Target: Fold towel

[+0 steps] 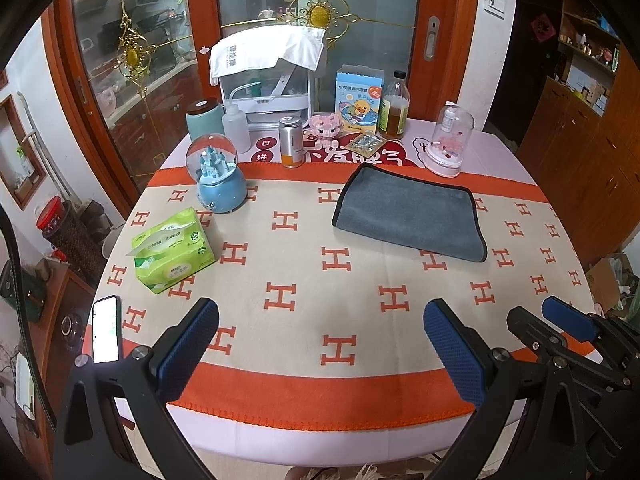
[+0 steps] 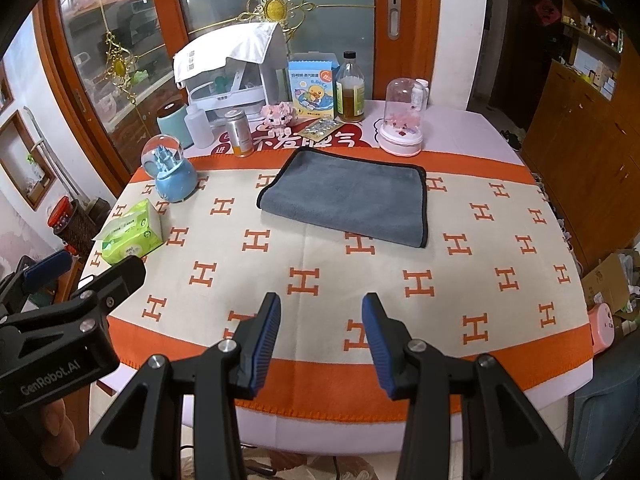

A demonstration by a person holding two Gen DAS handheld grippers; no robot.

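Note:
A grey towel (image 1: 410, 212) with a black hem lies flat on the orange and cream tablecloth, folded to a rectangle, towards the back of the table; it also shows in the right wrist view (image 2: 346, 200). My left gripper (image 1: 320, 344) is open and empty, above the table's near edge, well short of the towel. My right gripper (image 2: 320, 344) is open and empty, also at the near edge. The right gripper shows at the right of the left wrist view (image 1: 560, 332). The left gripper shows at the left of the right wrist view (image 2: 72, 280).
A green tissue pack (image 1: 174, 250) and a blue snow globe (image 1: 218, 176) stand at the left. A phone (image 1: 106, 330) lies at the near left edge. Bottles, a can (image 1: 292, 142), a box and a glass dome (image 1: 450, 140) line the back, just behind the towel.

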